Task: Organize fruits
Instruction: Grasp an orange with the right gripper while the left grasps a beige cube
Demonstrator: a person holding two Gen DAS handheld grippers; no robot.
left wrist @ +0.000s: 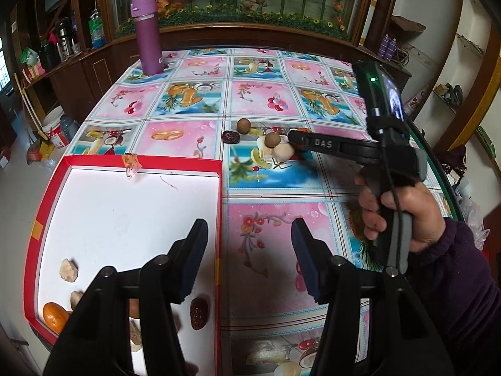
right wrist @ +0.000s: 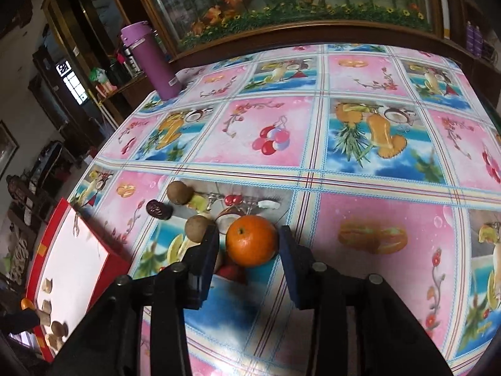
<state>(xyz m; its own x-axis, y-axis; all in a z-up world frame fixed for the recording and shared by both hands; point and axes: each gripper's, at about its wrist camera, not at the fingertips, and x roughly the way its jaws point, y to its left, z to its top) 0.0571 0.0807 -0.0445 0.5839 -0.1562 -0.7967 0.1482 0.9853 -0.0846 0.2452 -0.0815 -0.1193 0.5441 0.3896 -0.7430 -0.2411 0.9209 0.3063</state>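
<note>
A red box lid with a white floor (left wrist: 125, 206) lies at the table's left; it shows in the right wrist view too (right wrist: 75, 250). In it lie a small orange (left wrist: 54, 316), a red date (left wrist: 198, 313) and pale pieces (left wrist: 68, 270). My left gripper (left wrist: 249, 257) is open and empty, straddling the lid's right wall. My right gripper (right wrist: 247, 244) is open with its pads either side of an orange (right wrist: 252, 239) on the table. Close by lie two brown longans (right wrist: 179, 191) (right wrist: 197, 228) and a dark date (right wrist: 158, 209).
A purple flask (left wrist: 147, 36) stands at the table's far left corner. The table has a fruit-patterned cloth (right wrist: 360, 156). A wooden cabinet with a flower picture runs behind the table. Shelves stand on both sides.
</note>
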